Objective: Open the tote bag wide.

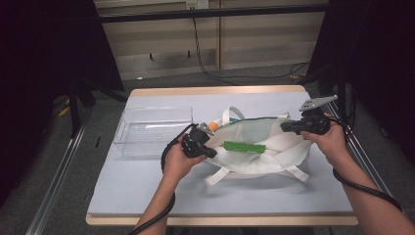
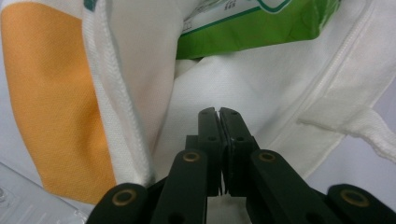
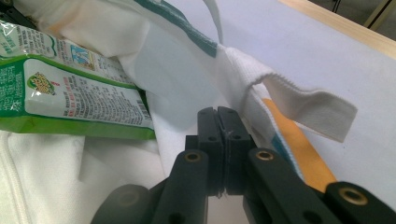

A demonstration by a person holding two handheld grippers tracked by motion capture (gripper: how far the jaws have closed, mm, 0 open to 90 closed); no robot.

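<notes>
High view first: we've got a white cloth bag [image 1: 264,147] lying on the bench [image 1: 147,186], with a green packet [image 1: 244,147] sitting in its open mouth. Our left claw [image 1: 211,152] is clenched on the bag's near-left edge, and our right claw [image 1: 285,127] is clenched on the far-right rim. Left gripper view: jaws pressed tight together, fabric pinched between them, an orange panel [image 2: 56,102] alongside. Right gripper view: jaws shut on the cloth, the packet [image 3: 70,93] just beside them. A clear tray [image 1: 147,129] sits left of the bag.
</notes>
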